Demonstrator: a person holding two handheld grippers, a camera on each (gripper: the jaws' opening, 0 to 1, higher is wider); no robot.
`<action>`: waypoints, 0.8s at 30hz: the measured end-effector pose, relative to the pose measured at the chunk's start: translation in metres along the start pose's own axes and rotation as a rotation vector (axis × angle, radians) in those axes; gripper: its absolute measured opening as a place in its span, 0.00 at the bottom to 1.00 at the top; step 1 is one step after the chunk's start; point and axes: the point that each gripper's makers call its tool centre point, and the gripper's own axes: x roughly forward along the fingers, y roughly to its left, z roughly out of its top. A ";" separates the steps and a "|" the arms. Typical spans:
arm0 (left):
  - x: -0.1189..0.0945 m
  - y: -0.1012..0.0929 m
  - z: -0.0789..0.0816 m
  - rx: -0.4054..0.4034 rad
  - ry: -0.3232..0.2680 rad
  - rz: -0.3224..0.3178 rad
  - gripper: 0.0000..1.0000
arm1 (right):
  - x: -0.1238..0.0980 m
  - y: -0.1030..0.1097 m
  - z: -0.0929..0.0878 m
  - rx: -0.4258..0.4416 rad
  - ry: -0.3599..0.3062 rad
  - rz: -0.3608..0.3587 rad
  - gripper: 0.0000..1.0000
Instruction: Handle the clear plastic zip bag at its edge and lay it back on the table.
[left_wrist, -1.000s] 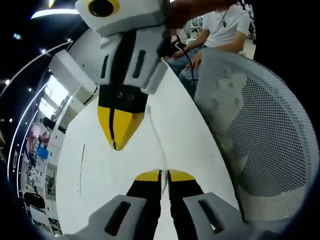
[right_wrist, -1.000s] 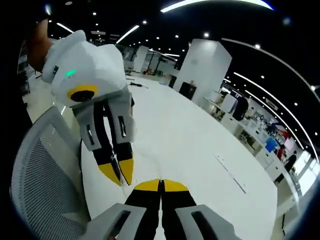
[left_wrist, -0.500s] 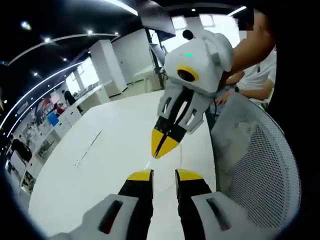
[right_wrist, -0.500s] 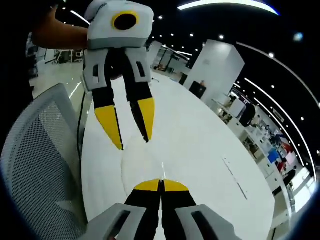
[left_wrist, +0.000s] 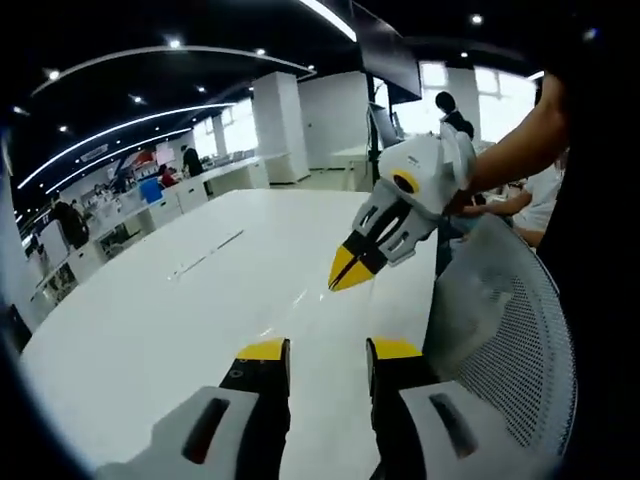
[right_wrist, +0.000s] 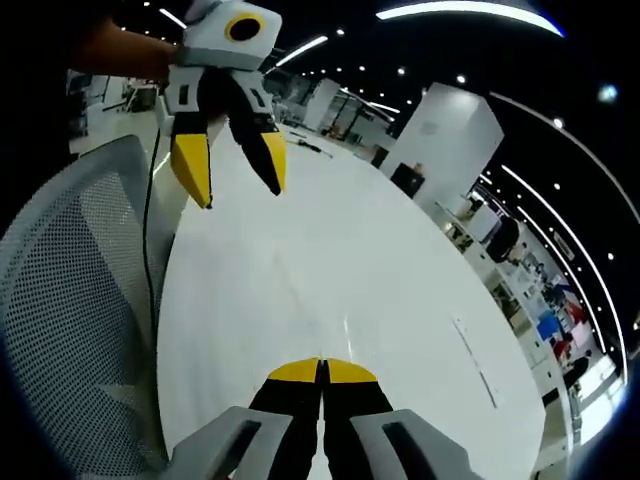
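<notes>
Two claws over a big white desk (left_wrist: 150, 320), and honestly the clear zip bag (right_wrist: 300, 292) is nearly invisible. The only sign of it I can find in the right gripper view is a few faint glossy streaks on the desk top, just ahead of the right claw (right_wrist: 322, 368), so my guess is it's lying flat there or close to it.

Handling-wise, I'd expect a bag like that to be super light, floppy and slick. It'll sag and cling rather than hold a shape. The zip strip along the edge is the stiffest bit, so that's where I'd pinch it; thin film elsewhere could slide right out.

The right claw is clenched tight, tips meeting. I can't tell if any film is caught between them. In the left gripper view it (left_wrist: 345, 272) comes in from about 2 o'clock, angled down toward the desk, held by a bare forearm (left_wrist: 510, 150).

The left claw (left_wrist: 328, 350) is released, a clear gap between its tips. In the right gripper view it (right_wrist: 232, 175) hangs at around 11 o'clock, tips pointing down, well above the desk.

A mesh chair (left_wrist: 500, 330) sits right beside the desk edge.
</notes>
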 end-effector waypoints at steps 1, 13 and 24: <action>-0.001 -0.001 -0.004 -0.013 0.003 0.008 0.30 | 0.001 0.000 -0.002 -0.003 0.000 0.001 0.00; -0.013 -0.013 -0.020 -0.075 0.002 0.056 0.37 | 0.014 -0.002 -0.017 -0.005 0.020 0.024 0.00; -0.013 -0.014 -0.039 -0.093 0.002 0.069 0.39 | 0.029 -0.003 -0.029 -0.018 0.048 0.053 0.00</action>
